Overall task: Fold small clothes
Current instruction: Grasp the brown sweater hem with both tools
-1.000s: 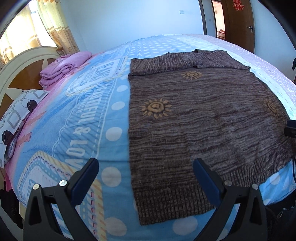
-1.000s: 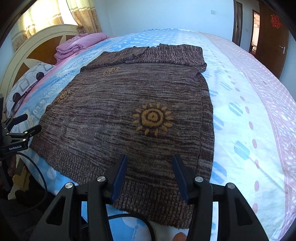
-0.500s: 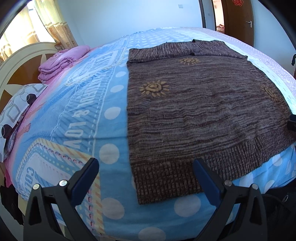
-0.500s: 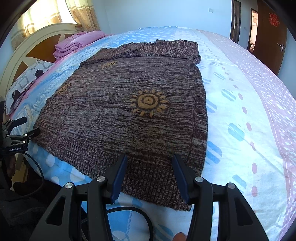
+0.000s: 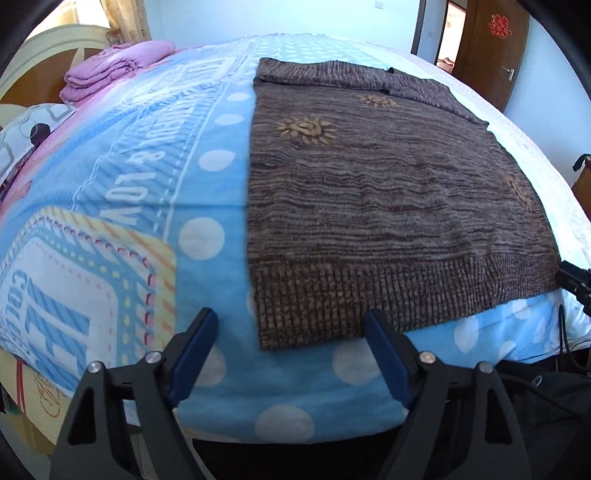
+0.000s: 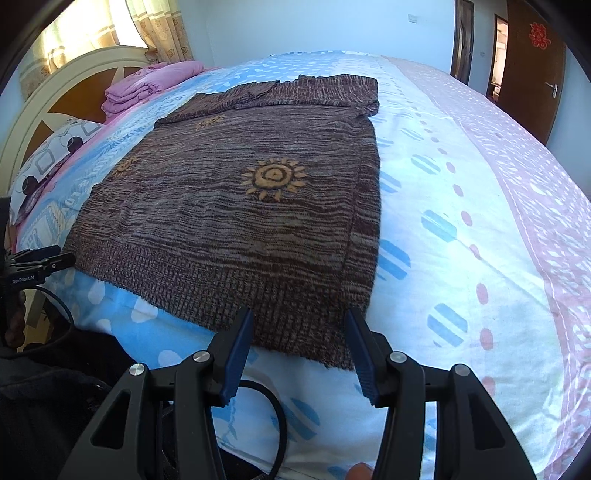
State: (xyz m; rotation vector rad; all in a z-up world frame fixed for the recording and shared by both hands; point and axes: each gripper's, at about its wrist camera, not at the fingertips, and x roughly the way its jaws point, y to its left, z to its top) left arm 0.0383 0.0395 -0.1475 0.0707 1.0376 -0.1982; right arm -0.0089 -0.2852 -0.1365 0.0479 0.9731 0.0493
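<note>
Lying flat on blue quilt point(image 5: 207, 280): sweater point(image 5: 388, 206); left tongs point(image 5: 291, 332) closing, right tongs point(image 6: 299, 332) apart, empty.

This is a bedroom in a home. A wide bed point(image 6: 461, 192) fills both views, spread with a blue, white and pink patterned cover, a pillow point(image 6: 48, 162) at its arched headboard point(image 6: 70, 92) and a folded pink blanket point(image 5: 110, 74). Patterned curtains point(image 6: 159, 33) hang behind, and a brown wooden door point(image 5: 495, 48) stands in pale blue walls.

Sweater point(image 5: 388, 206) lies flat on bed point(image 5: 207, 369), frame centre; folded blanket point(image 5: 110, 74) and pillow point(image 5: 26, 136) at upper left.
</note>
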